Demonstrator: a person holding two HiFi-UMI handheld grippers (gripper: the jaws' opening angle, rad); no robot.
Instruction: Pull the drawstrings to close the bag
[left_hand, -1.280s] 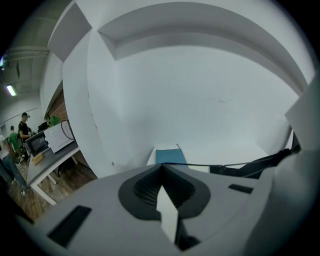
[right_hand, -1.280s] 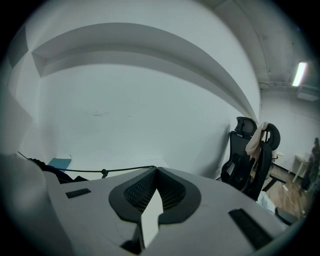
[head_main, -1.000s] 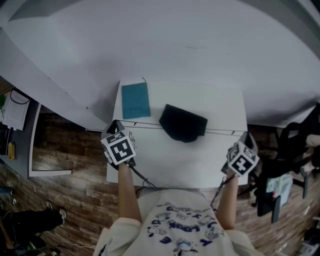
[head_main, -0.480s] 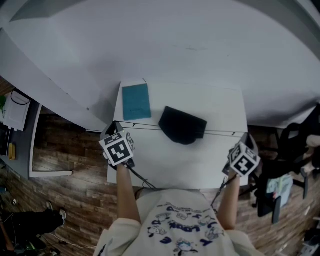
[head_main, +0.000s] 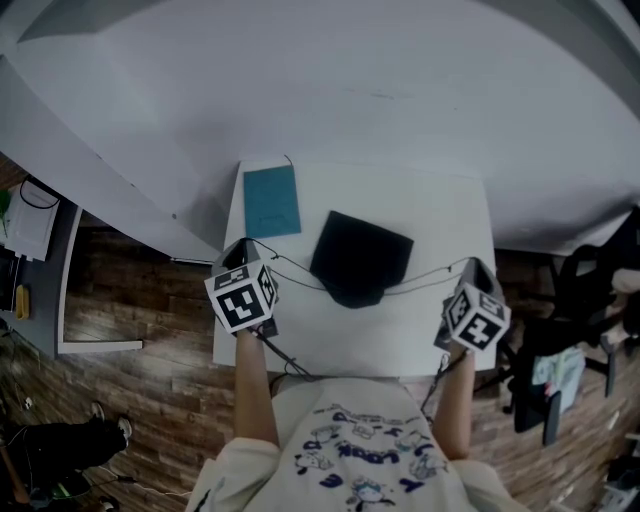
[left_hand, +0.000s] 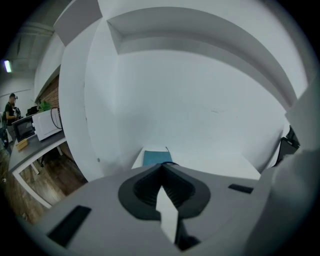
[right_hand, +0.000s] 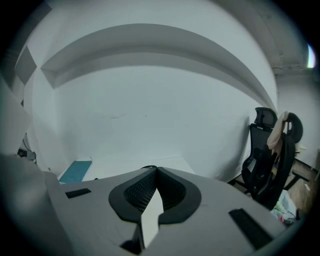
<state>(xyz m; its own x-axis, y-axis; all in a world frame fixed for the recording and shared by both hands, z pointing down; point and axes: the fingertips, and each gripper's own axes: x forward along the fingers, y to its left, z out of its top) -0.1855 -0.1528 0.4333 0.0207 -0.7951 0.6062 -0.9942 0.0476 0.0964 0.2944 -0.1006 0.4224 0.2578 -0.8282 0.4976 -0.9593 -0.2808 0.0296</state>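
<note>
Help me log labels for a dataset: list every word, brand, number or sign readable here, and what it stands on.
No text here can be read.
Shirt: blue print with letter-like shapes, too blurred to read.
Left cube, right cube: black-and-white square markers, no words.
Notebook, bag: no print visible.

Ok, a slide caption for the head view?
A bag on the table; left gripper and right gripper each pinch a drawstring.
</note>
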